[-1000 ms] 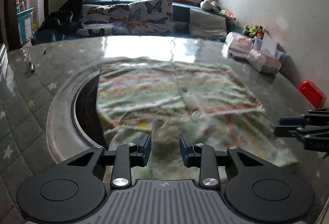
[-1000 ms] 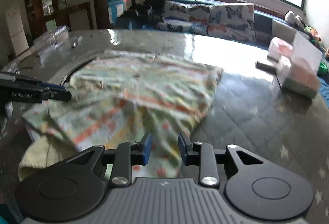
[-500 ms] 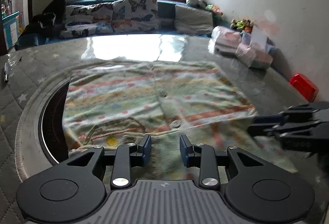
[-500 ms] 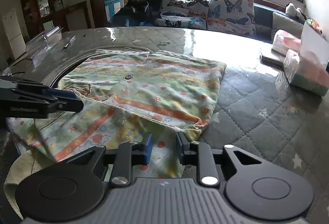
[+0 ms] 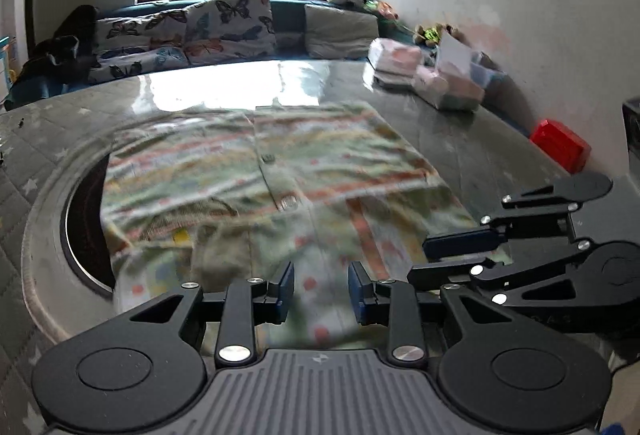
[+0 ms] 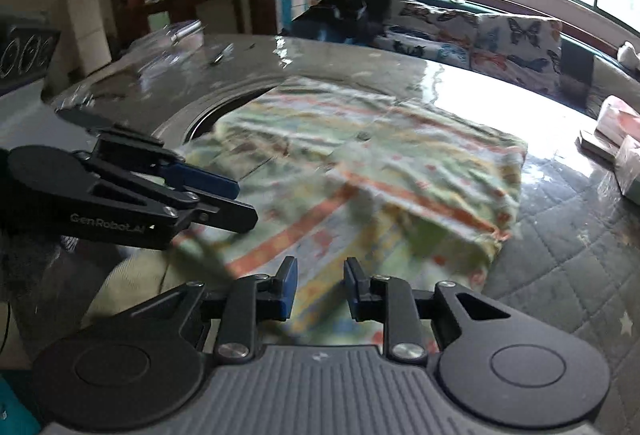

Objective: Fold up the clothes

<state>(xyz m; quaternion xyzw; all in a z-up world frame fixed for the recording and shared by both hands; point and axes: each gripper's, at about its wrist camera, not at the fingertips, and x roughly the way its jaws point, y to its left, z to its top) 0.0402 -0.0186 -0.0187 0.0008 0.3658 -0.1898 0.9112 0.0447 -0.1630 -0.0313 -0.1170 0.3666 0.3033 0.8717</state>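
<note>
A green patterned garment with orange stripes and buttons (image 5: 272, 171) lies spread on the grey quilted table; it also shows in the right wrist view (image 6: 384, 171). My left gripper (image 5: 321, 293) is open, its jaws apart over the garment's near hem. My right gripper (image 6: 319, 293) is open over the near hem too. The right gripper shows at the right of the left wrist view (image 5: 452, 255), close beside the left one. The left gripper shows at the left of the right wrist view (image 6: 236, 201), its fingers just over the cloth edge. Both views are motion-blurred.
A round recessed ring (image 5: 68, 219) is set in the table, partly under the garment. Wrapped packages (image 5: 440, 83) and a red box (image 5: 560, 145) stand at the right by the wall. A butterfly-print sofa (image 5: 192, 31) stands behind the table.
Both grippers have moved closer to each other and lower toward the garment's near hem. The jaws of both stay apart. The garment lies as before.
</note>
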